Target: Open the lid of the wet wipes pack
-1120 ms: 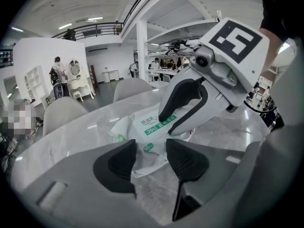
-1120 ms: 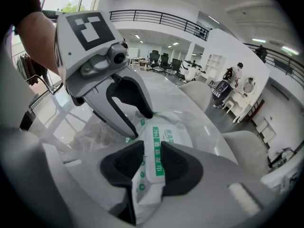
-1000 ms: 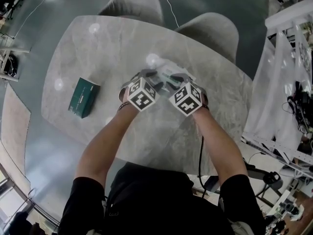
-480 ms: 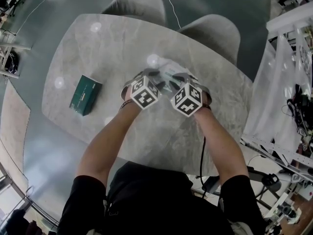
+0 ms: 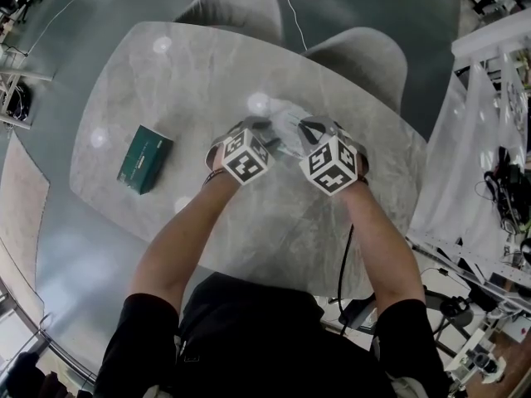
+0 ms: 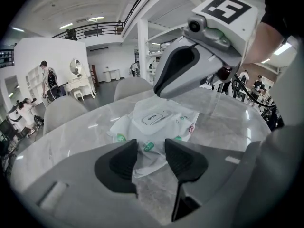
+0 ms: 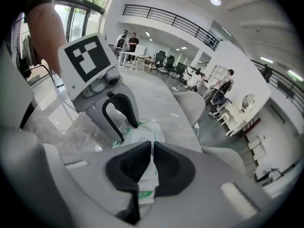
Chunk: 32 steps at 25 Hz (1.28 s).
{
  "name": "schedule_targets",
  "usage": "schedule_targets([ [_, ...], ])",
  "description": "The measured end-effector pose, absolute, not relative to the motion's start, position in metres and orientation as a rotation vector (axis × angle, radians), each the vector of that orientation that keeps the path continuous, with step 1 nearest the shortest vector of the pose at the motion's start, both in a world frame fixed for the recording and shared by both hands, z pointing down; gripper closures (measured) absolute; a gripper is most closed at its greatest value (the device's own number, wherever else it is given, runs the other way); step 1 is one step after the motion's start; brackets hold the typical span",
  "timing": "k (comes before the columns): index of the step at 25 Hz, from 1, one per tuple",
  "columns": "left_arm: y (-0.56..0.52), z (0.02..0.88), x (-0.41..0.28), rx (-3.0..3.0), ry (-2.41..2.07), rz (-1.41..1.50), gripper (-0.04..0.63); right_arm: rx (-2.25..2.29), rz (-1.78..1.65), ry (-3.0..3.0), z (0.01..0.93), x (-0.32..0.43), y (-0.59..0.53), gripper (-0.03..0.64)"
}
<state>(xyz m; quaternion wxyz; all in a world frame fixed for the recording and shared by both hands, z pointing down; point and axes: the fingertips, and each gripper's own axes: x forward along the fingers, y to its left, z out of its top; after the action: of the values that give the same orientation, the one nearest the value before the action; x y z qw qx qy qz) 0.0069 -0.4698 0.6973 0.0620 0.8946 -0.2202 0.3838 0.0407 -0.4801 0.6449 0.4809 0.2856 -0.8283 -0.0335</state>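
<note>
The white wet wipes pack lies on the marble table between both grippers. Its lid flap marked OPEN lies flat and closed on top. My left gripper has the pack's crinkled near end between its jaws; they stand wide and are closing, with gaps still showing beside the pads. My right gripper is closing too, its pads pressed on a thin white edge of the pack that stands up between them. In the head view the left gripper and right gripper hide most of the pack.
A dark green box lies on the table to the left of the hands. Two grey chairs stand at the table's far side. A white rack with cables is at the right. People stand in the background.
My right gripper has risen and shifted a little right, and its jaws have closed on the pack's thin edge. The left gripper stayed where it was.
</note>
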Motion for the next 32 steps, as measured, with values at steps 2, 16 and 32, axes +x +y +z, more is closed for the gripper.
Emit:
schedule_targets([
  [2, -0.469, 0.696, 0.006, 2.701, -0.669, 1.155, 0.405, 0.697, -0.047, -2.044, 0.641, 0.044, -0.482, 0.597],
  [16, -0.472, 0.654, -0.014, 2.680, -0.841, 0.883, 0.419, 1.173, 0.409, -2.169, 0.644, 0.107, -0.533, 0.581],
  [32, -0.382, 0.561, -0.064, 2.712, -0.889, 0.673, 0.451, 1.454, 0.340, -2.145, 0.603, 0.107, -0.498, 0.578],
])
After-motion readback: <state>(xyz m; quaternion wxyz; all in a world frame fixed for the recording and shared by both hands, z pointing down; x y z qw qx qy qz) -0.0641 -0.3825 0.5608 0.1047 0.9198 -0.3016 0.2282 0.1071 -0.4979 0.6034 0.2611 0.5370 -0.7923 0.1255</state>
